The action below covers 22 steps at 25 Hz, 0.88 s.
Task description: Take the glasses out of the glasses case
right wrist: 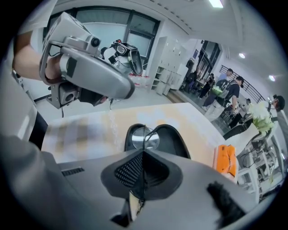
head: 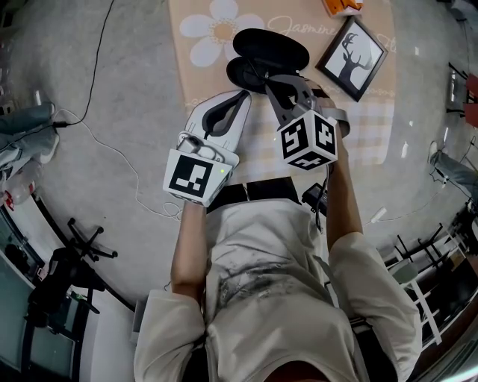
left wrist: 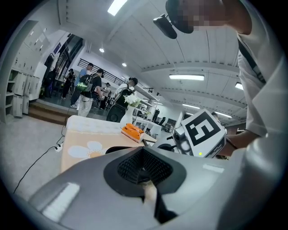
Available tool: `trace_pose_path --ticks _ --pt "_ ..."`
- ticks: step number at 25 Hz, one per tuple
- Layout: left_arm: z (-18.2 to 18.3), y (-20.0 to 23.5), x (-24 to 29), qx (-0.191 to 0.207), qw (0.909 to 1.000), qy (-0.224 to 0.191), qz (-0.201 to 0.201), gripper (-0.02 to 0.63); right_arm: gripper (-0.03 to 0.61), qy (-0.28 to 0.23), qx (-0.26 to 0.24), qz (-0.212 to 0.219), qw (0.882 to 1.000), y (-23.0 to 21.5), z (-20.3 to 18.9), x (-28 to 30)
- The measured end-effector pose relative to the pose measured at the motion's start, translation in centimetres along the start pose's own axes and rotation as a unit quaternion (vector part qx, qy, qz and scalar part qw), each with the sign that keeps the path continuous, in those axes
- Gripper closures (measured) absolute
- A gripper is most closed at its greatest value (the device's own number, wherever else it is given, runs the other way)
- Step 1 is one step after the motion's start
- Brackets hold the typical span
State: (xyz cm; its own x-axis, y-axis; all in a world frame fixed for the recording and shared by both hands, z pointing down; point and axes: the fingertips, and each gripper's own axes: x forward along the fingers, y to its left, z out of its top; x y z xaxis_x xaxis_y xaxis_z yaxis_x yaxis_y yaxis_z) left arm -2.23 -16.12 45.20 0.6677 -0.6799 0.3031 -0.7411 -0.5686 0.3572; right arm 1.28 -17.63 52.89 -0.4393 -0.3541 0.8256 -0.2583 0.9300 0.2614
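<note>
The black glasses case [head: 269, 51] lies open on the mat, with its two halves side by side. In the right gripper view a round lens of the glasses [right wrist: 143, 137] stands just over the case [right wrist: 173, 139]. A thin wire of the frame runs down into my right gripper [right wrist: 143, 155], which is shut on the glasses. In the head view this grey gripper [head: 267, 82] reaches to the case's near half. My white left gripper [head: 246, 94] is beside it on the left, shut with nothing held [left wrist: 143, 149], its tips a little short of the case.
The case rests on a floral and checked table mat [head: 209, 33]. A framed deer picture [head: 352, 47] lies to the right of the case, and an orange object [head: 342, 6] sits beyond it. A cable [head: 97, 142] trails over the grey floor at left. People stand far off.
</note>
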Motion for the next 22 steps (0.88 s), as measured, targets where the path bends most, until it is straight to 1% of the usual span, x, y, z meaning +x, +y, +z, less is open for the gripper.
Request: trace_pose_path --ticks 2,5,10,14,16,22 --pt "0.0 -0.2 -0.2 0.002 1.0000 -0.001 -0.002 0.604 0.560 0.000 0.001 -0.002 1.000 0.2 0.1 -0.3" --pt "0.0 -0.4 -0.6 0.020 0.9997 -0.011 -0.013 0.604 0.560 -0.001 0.003 -0.006 1.000 0.6 0.3 -0.6" --pt "-0.2 -0.8 -0.9 0.032 0.9991 -0.018 -0.021 0.604 0.560 -0.004 0.009 -0.010 1.000 1.3 0.4 -1.1" --pt "-0.7 -1.1 -1.3 0.025 0.9994 -0.008 -0.022 0.605 0.560 -0.010 0.013 -0.013 1.000 2.2 0.3 -1.4" --pt "-0.9 -1.3 -1.5 0.030 0.9992 -0.009 -0.027 0.605 0.560 -0.013 0.016 -0.012 1.000 2.7 0.3 -1.5" --pt "-1.9 -1.6 -2.1 0.026 0.9992 0.003 -0.031 0.604 0.560 -0.021 0.019 -0.005 1.000 4.7 0.2 -1.5"
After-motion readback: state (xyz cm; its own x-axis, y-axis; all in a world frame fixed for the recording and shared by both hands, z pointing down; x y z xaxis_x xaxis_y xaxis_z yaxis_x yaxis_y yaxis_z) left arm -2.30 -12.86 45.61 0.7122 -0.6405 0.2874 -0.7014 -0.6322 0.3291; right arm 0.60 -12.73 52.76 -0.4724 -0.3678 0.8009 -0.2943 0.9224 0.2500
